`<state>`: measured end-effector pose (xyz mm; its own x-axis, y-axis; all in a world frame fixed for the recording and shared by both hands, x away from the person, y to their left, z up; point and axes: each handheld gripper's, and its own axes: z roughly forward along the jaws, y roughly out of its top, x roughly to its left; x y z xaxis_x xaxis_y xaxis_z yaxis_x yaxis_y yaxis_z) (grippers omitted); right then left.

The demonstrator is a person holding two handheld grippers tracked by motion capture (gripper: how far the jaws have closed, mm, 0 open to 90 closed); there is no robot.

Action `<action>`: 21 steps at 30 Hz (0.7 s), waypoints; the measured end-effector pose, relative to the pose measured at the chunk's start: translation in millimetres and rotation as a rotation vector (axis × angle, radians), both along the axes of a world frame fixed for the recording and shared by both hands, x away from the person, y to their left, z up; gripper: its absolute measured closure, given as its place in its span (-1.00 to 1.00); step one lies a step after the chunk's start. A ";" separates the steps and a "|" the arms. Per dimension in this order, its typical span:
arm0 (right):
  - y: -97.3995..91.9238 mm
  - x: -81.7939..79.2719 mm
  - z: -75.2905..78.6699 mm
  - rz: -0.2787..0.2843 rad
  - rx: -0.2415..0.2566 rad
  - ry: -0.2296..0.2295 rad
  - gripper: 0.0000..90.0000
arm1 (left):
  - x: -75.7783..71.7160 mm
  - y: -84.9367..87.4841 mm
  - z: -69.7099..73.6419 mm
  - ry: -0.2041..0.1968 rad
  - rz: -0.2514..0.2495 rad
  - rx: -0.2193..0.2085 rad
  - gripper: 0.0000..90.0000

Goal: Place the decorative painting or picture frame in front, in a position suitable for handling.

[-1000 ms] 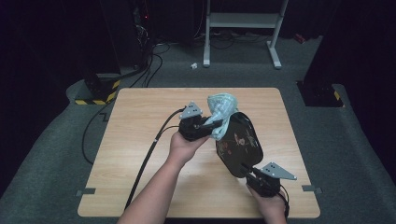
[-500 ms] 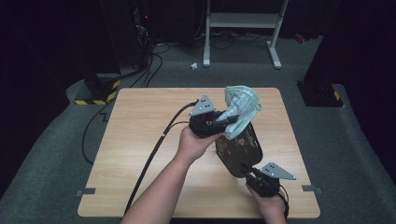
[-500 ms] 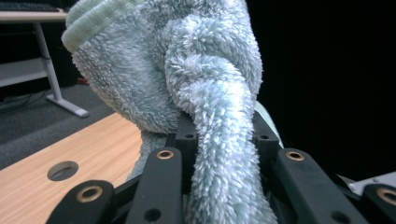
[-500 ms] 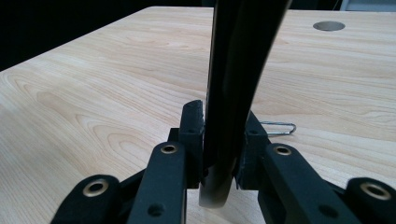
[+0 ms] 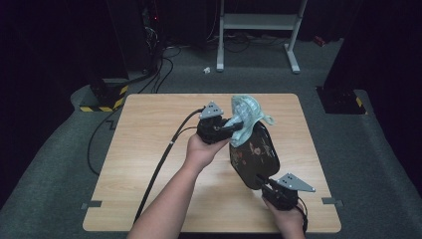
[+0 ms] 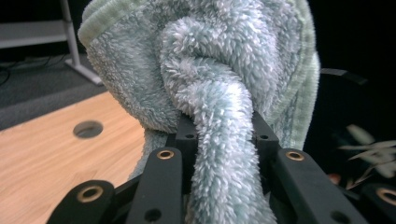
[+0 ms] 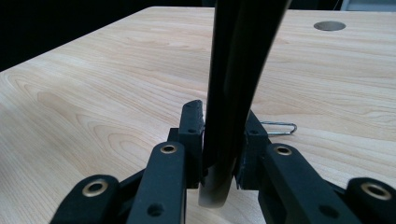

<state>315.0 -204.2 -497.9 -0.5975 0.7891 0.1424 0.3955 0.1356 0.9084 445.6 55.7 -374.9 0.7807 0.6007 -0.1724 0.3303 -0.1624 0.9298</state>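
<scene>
A black lacquered tray (image 5: 255,154) with a flower pattern stands tilted on its edge above the wooden table (image 5: 144,159). My right gripper (image 5: 263,181) is shut on its near rim; in the right gripper view the dark tray edge (image 7: 236,65) rises between the jaws of that gripper (image 7: 223,137). My left gripper (image 5: 236,127) is shut on a pale blue-green fluffy towel (image 5: 246,110), bunched against the tray's far end. In the left gripper view a twisted roll of the towel (image 6: 224,93) is pinched in the left gripper (image 6: 224,137), with the tray (image 6: 364,144) dark at the right.
A small bent wire clip (image 7: 280,127) lies on the table just behind the right jaws. A round cable hole (image 7: 329,25) sits in the tabletop. Beyond the table are a white metal frame (image 5: 259,22), cables on the floor and a yellow-black striped block (image 5: 102,102).
The left gripper has carried the towel to the right and slightly farther away, along the tray's upper end. The right gripper and the tray's near rim have stayed put.
</scene>
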 end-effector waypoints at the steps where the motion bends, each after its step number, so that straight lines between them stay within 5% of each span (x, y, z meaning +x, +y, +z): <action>1: 0.0 0.2 -0.1 0.002 0.001 -0.001 0.69 | 0.7 0.6 -1.9 0.006 0.005 0.002 0.59; 21: 0.5 0.2 -0.7 0.002 0.006 0.002 0.68 | 15.3 18.6 -52.3 0.129 0.041 0.063 0.59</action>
